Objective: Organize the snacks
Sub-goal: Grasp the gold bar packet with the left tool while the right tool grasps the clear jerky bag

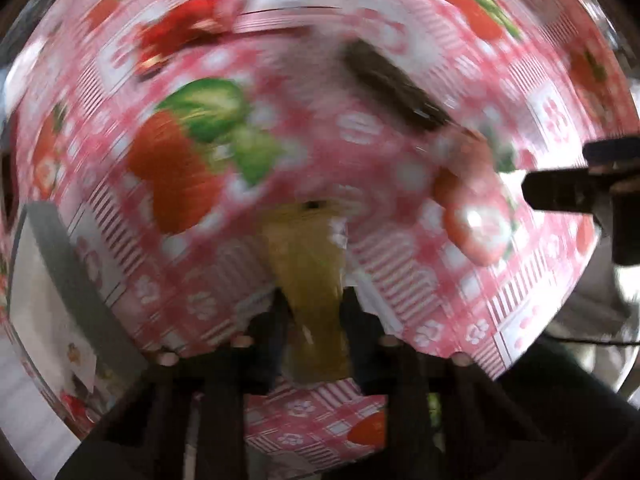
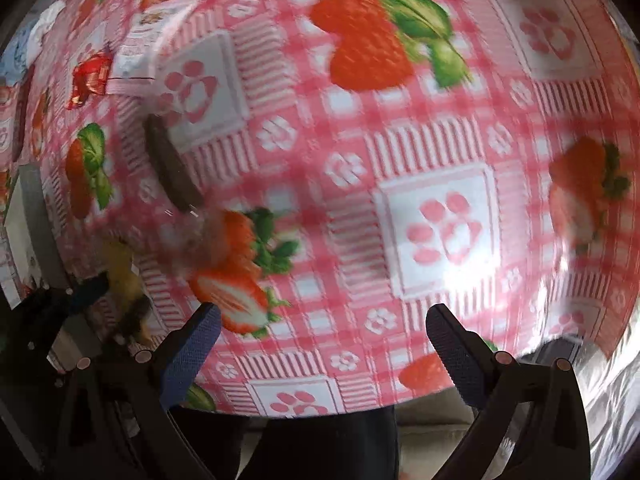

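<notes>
My left gripper (image 1: 314, 300) is shut on a yellow-olive snack packet (image 1: 308, 264) and holds it above the strawberry-print tablecloth (image 1: 400, 240). The same packet (image 2: 120, 272) and left gripper show at the left edge of the right wrist view. A dark brown snack bar (image 1: 394, 88) lies on the cloth ahead, also in the right wrist view (image 2: 172, 172). A red wrapped snack (image 1: 180, 40) lies farther back, seen too in the right wrist view (image 2: 90, 78). My right gripper (image 2: 324, 344) is open and empty over the cloth; it shows at the right of the left view (image 1: 560, 196). Both views are motion-blurred.
A grey-rimmed white tray or box (image 1: 52, 280) stands at the left edge, also in the right wrist view (image 2: 28, 216). A pink-and-white package (image 2: 148, 40) lies at the back left. The table's near edge (image 2: 320, 412) runs just in front of my right gripper.
</notes>
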Available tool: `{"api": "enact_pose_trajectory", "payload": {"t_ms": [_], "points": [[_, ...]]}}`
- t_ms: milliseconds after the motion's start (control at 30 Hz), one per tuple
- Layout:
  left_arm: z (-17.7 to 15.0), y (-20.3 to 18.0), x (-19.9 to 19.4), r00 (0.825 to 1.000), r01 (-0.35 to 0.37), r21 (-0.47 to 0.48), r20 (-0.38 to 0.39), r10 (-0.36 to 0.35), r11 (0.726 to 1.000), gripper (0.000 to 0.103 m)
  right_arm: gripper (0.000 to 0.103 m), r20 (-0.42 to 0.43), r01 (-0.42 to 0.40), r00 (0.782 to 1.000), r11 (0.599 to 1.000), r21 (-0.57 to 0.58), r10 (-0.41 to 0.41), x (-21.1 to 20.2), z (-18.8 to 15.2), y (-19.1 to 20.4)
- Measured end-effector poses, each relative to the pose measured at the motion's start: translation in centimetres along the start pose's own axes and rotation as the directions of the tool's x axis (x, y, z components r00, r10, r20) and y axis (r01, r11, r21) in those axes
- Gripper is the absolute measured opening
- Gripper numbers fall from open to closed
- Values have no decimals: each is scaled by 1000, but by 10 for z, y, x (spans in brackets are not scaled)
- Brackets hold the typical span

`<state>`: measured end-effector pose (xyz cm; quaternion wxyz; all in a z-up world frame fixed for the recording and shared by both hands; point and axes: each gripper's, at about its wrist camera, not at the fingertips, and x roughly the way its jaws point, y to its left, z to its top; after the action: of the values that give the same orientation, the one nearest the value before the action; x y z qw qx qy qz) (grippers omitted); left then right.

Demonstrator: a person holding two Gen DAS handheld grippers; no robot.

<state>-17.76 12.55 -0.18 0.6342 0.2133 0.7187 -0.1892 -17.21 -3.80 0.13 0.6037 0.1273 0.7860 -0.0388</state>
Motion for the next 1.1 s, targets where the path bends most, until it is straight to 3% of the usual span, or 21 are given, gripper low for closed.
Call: {"api": "enact_pose_trajectory", "payload": {"t_ms": [67,167,567,833,1000,1033,1100], "points": [[-2,21,0,1000,-23,-73,6,24,997,27,103,11,6,1000,1000,-29,-6,-2,10,14],[-7,46,1,1000,7,-157,11,-6,988,27,103,35,11,999,997,-80,-8,-7,25,37],[-13,59,-5,1000,4,-214,19,0,977,28,103,50,117,993,959,-259,-108,9,81,119],[-10,58,-2,1000,2,-227,16,2,974,28,103,90,135,989,953,-272,-114,13,71,124],[-9,59,-2,1000,17,-234,18,-14,972,28,102,48,133,991,955,-267,-125,14,67,119],[-10,61,-1,1000,23,-235,19,-19,972,28,100,55,136,991,954,-267,-126,12,66,119],[-11,66,-1,999,51,-250,25,-46,967,28,86,81,143,989,949,-282,-125,5,63,118]]}}
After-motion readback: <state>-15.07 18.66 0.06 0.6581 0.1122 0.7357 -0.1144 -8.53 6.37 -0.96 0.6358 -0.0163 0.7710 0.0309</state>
